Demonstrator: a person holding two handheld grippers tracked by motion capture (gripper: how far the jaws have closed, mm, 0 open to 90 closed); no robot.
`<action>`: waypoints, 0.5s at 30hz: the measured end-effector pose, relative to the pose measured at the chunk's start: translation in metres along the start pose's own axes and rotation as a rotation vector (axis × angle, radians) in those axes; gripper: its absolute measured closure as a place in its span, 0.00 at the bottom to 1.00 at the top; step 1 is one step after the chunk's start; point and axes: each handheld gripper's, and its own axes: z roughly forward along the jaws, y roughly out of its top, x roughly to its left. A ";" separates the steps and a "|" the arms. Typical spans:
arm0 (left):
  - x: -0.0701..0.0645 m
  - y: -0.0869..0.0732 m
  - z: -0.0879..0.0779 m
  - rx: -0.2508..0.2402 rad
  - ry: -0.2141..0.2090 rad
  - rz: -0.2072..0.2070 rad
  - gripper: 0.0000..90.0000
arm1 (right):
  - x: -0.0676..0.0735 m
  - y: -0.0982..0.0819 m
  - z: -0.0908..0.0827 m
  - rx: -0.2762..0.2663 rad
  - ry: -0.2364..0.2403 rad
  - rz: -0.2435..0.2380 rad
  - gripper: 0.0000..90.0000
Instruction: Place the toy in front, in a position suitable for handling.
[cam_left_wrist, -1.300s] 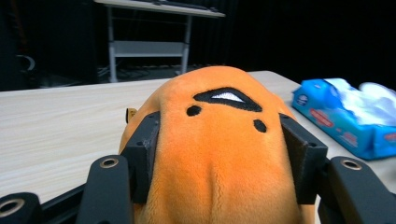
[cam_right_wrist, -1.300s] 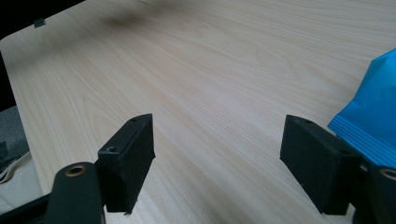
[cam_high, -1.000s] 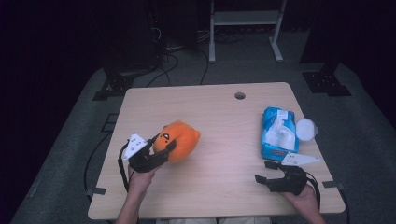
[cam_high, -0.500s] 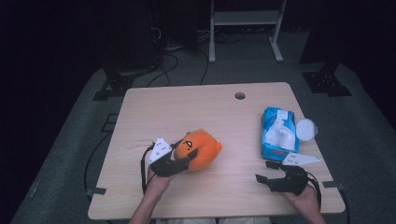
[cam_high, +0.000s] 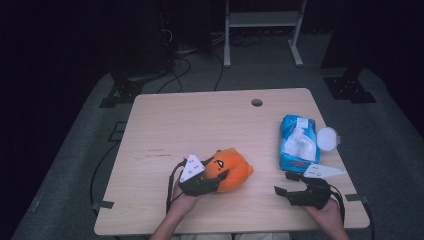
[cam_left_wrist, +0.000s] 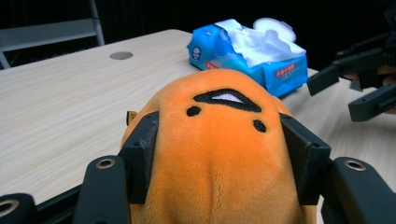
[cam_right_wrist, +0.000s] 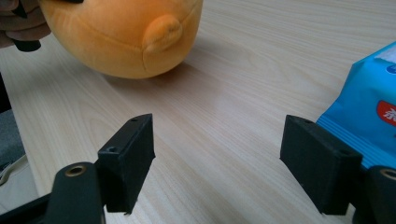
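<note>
An orange plush toy (cam_high: 234, 168) with a small black-and-white face rests low over the front middle of the wooden table (cam_high: 200, 125). My left gripper (cam_high: 220, 176) is shut on it from the left. In the left gripper view both pads (cam_left_wrist: 145, 140) press into the plush toy's (cam_left_wrist: 219, 107) sides. My right gripper (cam_high: 283, 183) stays near the front right edge with its jaws wide open and nothing between them. In the right gripper view, my right gripper (cam_right_wrist: 219, 140) points at bare wood, and the plush toy (cam_right_wrist: 126, 32) lies ahead to the left.
An opened blue pack of tissues (cam_high: 298, 141) lies at the right side of the table, with a white round lid (cam_high: 327, 138) beside it. A cable hole (cam_high: 257, 102) sits near the far edge. Behind the table stand a white metal frame (cam_high: 260, 20) and loose cables.
My left gripper has carried the plush toy to the right and slightly toward the front edge. The right gripper has not moved.
</note>
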 end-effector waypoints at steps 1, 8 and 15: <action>-0.002 -0.001 0.002 0.002 -0.008 0.000 0.44 | 0.000 0.000 0.000 -0.004 -0.001 0.002 0.28; -0.010 -0.006 0.011 0.002 -0.039 0.021 0.43 | -0.001 0.000 0.000 -0.007 -0.002 0.003 0.28; -0.013 -0.012 0.018 0.030 -0.059 0.023 0.39 | 0.000 0.000 0.001 -0.004 -0.002 0.000 0.28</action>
